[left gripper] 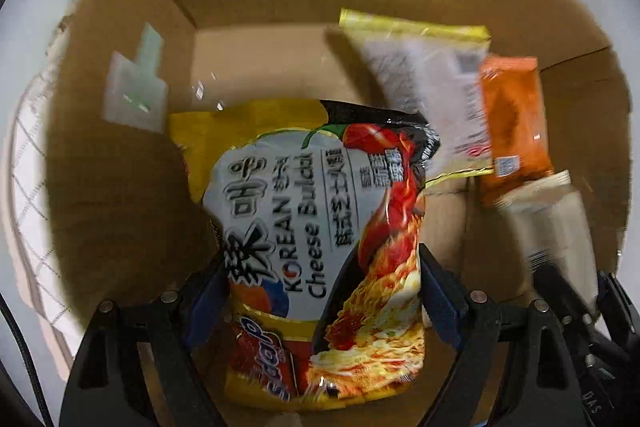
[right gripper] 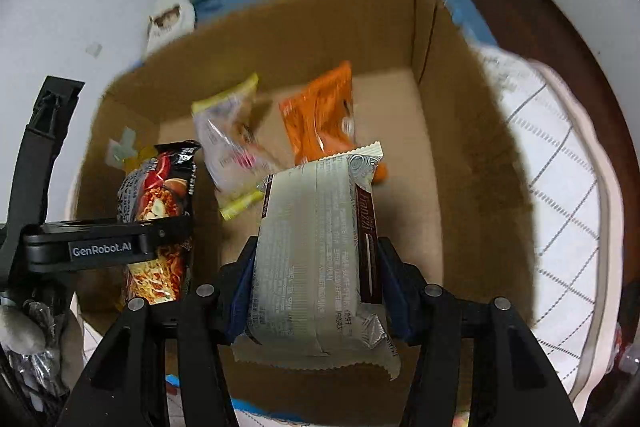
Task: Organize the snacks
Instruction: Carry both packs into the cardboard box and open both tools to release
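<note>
Cardboard forms the one container in view: an open brown box (right gripper: 460, 155) with its flaps up, standing on a white quilted cover with a grid pattern (right gripper: 560, 187). Two packets lie on the box floor toward the far wall: a clear packet with yellow ends (right gripper: 228, 147) and, just beside it, an orange packet (right gripper: 320, 115). A pale label (left gripper: 134, 87) sticks to the inner side wall.

Inside the box, the left hand-held gripper (left gripper: 320, 291) is clamped on a noodle packet (left gripper: 320, 227) printed "Korean Cheese Buldak", its blue pads pressing both sides; the packet hangs near the left wall. A yellow packet (left gripper: 208, 131) shows partly behind it.

Over the middle of the box, the right hand-held gripper (right gripper: 316, 287) is clamped on a silver-beige wafer packet (right gripper: 316, 247) with a dark brown side panel, held lengthwise above the floor, its far end overlapping the orange packet in the right wrist view.
</note>
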The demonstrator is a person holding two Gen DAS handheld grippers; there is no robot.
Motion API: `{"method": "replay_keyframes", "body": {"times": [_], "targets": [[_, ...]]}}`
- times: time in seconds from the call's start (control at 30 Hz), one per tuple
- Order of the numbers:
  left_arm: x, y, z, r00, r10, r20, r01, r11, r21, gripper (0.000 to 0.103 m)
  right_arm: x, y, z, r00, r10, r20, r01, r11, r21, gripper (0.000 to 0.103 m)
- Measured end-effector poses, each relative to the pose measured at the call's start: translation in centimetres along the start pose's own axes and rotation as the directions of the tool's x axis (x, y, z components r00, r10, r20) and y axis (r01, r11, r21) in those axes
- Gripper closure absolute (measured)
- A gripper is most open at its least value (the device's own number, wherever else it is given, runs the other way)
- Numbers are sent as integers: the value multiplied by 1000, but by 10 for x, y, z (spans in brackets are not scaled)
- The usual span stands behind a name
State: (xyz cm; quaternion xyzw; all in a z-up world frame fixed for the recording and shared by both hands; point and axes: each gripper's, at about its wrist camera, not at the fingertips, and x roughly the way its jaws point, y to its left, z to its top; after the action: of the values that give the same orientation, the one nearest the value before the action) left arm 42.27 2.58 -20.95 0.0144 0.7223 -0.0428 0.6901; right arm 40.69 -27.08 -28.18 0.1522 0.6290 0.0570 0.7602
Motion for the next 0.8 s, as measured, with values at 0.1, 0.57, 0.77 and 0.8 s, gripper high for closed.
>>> {"method": "replay_keyframes", "body": {"times": [0.1, 0.57, 0.77, 0.8], "targets": [[6, 1, -2, 1000, -18, -3, 18, 1000, -11, 17, 10, 2, -3, 999, -25, -35, 24, 1000, -18, 13], [-48, -16, -49, 984, 22, 175, -19, 1000, -18, 16, -20, 11, -6, 994, -103, 28, 105, 992, -68, 12], [-85, -20, -88, 954, 37, 296, -34, 999, -18, 16, -51, 6, -20, 990, -106, 96, 113, 992, -64, 12], [-90, -19, -91, 950, 39, 310, -36, 999, -17, 16, -57, 7, -23, 988, -110, 109, 117, 991, -66, 12]]}}
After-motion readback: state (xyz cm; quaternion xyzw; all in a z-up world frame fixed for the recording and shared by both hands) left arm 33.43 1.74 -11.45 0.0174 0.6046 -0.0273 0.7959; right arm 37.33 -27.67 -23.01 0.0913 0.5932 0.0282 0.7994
